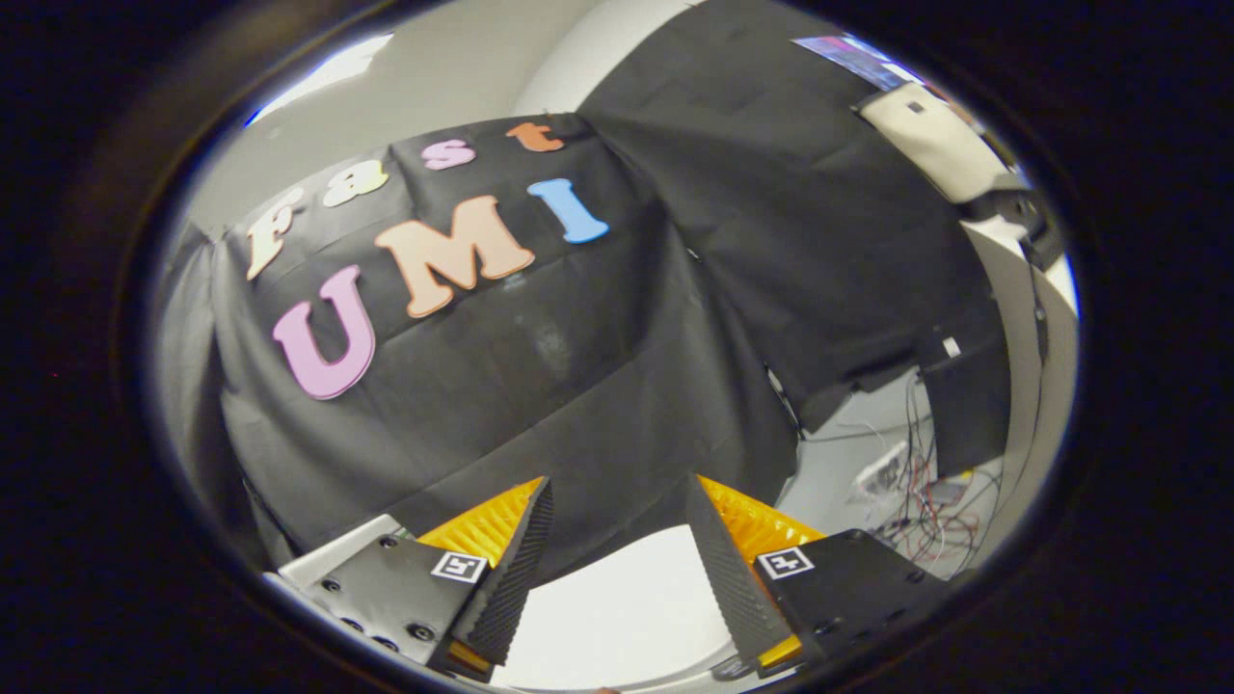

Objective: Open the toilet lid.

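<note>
— Gripper view check: how do the fingers stand?
— The gripper (617, 492) is spread wide, nothing pinched.
— And the toilet lid (617, 617)?
— White, at six o'clock, between and under the fingers. Black booth cloth (598, 386) hangs beyond; wires (916, 492) at four o'clock.

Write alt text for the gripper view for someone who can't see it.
The gripper is open, its two fingers spread apart above a white curved toilet lid that shows between them and touches neither. Beyond the fingers hangs the booth's black cloth wall, and off to the right a tangle of wires lies on the floor.
</note>
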